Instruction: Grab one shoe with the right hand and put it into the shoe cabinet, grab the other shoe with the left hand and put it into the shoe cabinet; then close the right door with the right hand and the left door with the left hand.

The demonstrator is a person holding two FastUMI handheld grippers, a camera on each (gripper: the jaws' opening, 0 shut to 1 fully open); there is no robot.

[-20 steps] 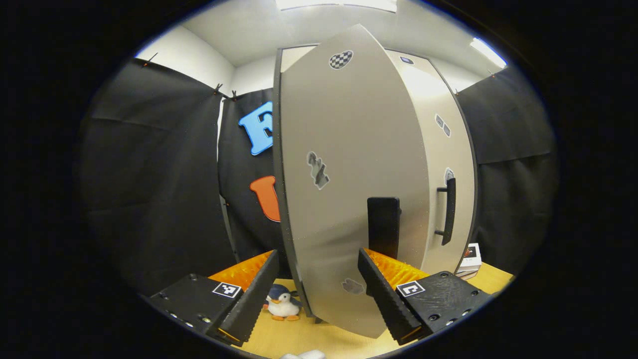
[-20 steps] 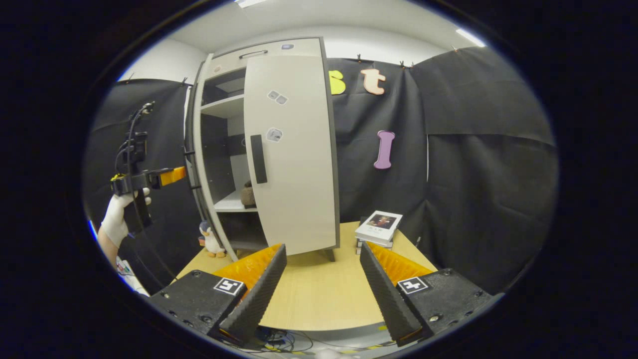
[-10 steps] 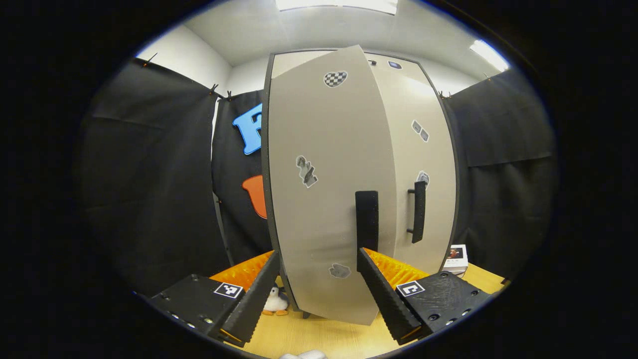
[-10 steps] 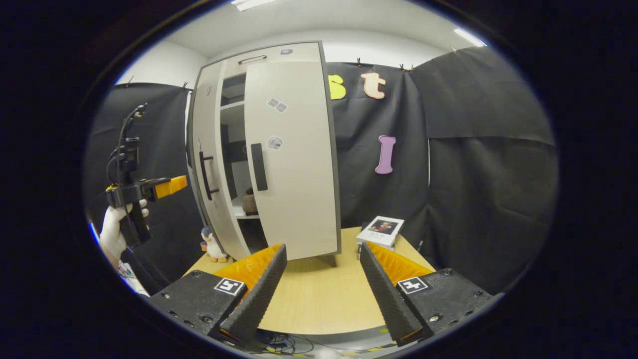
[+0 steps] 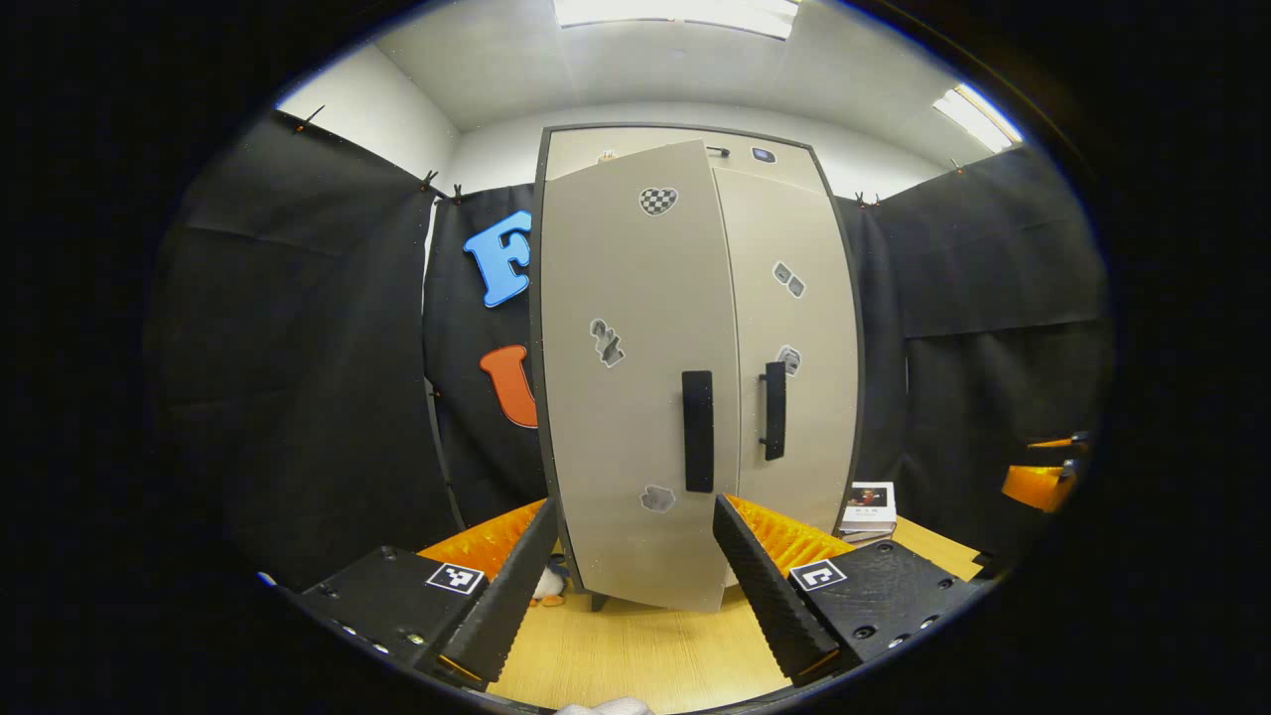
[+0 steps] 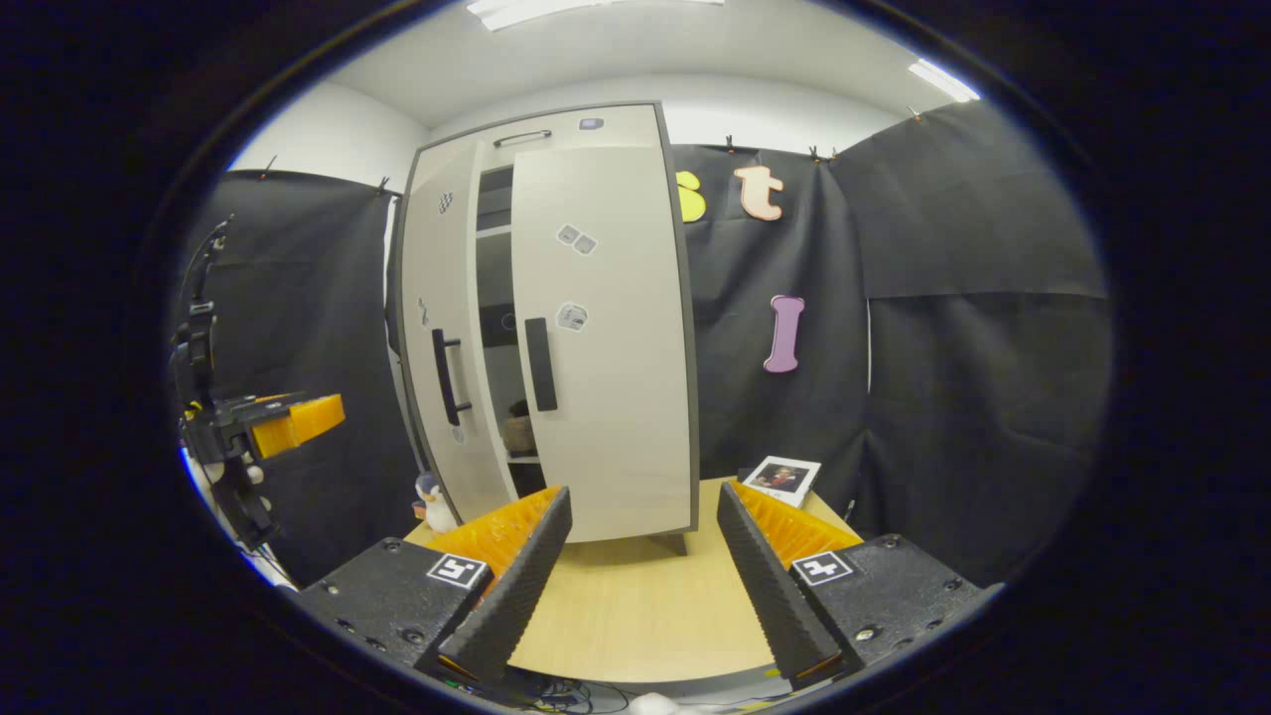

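The tall pale shoe cabinet (image 5: 635, 298) stands on the table straight ahead in the left gripper view. Its left door (image 5: 626, 417) is still slightly ajar, and its right door (image 5: 799, 397) sits flush. My left gripper (image 5: 633, 526) is open and empty, a short way back from the left door's black handle (image 5: 698, 432). In the right gripper view, the gap between the left door (image 6: 442, 328) and right door (image 6: 606, 338) shows a dark shoe (image 6: 516, 430) on a shelf. My right gripper (image 6: 643, 506) is open and empty over the table, back from the cabinet.
A toy penguin (image 6: 432, 501) stands at the cabinet's left foot, and a stack of books (image 6: 784, 477) lies to its right. The wooden table (image 6: 635, 606) stretches in front. The left gripper (image 6: 288, 422) shows at the left of the right gripper view.
The left door has swung from wide open to nearly shut. My left gripper has drawn back from it. My right gripper has backed away a little.
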